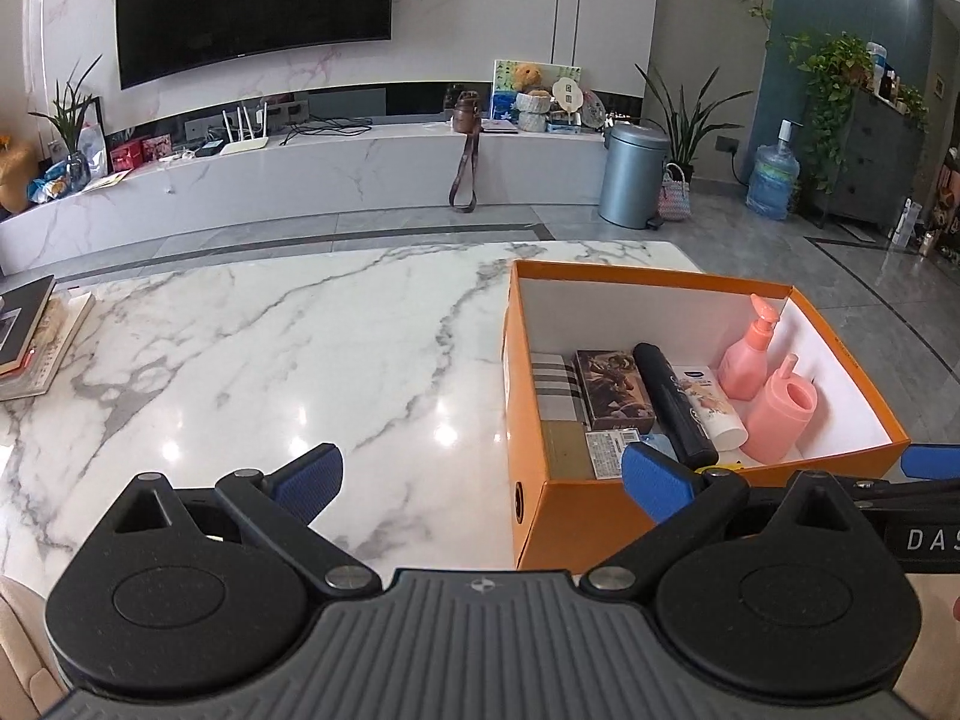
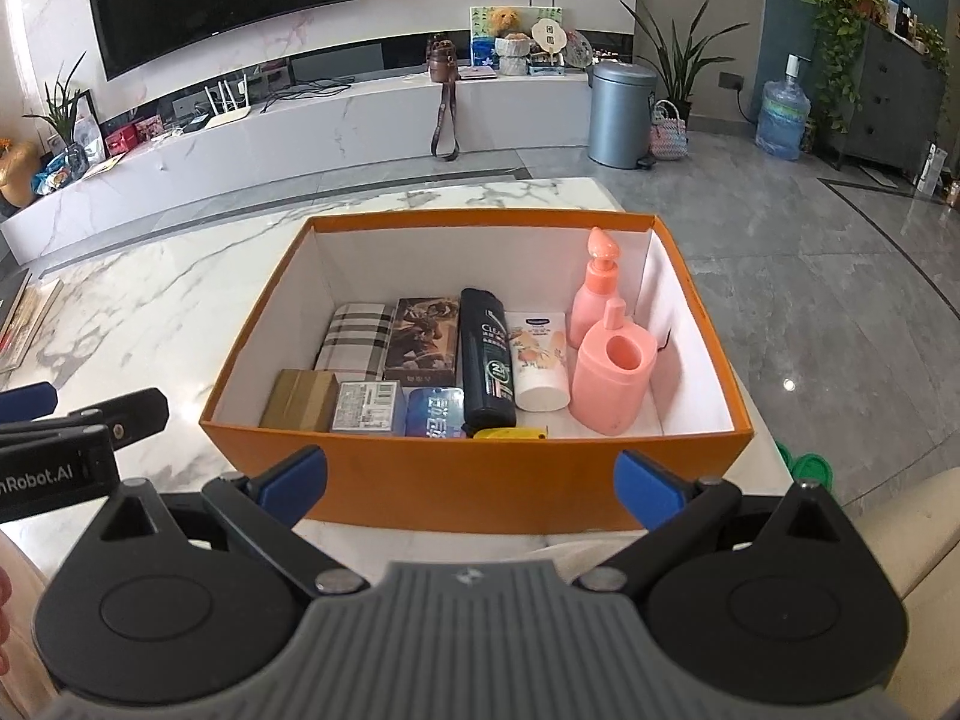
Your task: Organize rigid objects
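An orange box (image 2: 480, 480) stands on the white marble table (image 1: 270, 348); it also shows in the left wrist view (image 1: 576, 510). Inside lie a black shampoo bottle (image 2: 487, 357), a white tube (image 2: 540, 360), two pink bottles (image 2: 609, 375), a plaid case (image 2: 354, 339), a picture box (image 2: 423, 339) and several small boxes (image 2: 366, 408). My right gripper (image 2: 474, 489) is open and empty, just in front of the box's near wall. My left gripper (image 1: 480, 477) is open and empty, at the box's near left corner.
A stack of books (image 1: 30, 336) lies at the table's left edge. A beige seat (image 2: 900, 540) is at the right. Beyond the table are a TV ledge (image 1: 360, 168), a grey bin (image 1: 633, 174) and a water jug (image 1: 774, 177).
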Tool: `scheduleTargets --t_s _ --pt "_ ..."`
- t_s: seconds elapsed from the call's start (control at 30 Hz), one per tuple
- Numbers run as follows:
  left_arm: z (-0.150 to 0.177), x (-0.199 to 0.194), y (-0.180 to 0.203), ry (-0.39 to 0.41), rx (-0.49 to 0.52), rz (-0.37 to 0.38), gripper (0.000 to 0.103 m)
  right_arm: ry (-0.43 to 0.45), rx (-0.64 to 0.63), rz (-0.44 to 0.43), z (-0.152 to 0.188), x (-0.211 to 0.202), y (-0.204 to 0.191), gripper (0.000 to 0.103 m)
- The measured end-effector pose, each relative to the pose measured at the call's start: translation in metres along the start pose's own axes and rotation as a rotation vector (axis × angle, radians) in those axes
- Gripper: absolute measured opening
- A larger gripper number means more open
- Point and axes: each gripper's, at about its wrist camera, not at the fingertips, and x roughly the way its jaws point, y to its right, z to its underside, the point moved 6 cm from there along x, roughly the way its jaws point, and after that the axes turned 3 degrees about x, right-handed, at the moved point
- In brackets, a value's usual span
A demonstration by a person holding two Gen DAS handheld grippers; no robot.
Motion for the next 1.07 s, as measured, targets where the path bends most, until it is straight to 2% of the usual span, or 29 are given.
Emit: scheduleTargets --t_s 1.07 --pt "-0.002 -0.014 0.003 0.021 0.012 0.000 0.103 0.004 -0.004 -0.009 0.011 -0.004 -0.001 0.101"
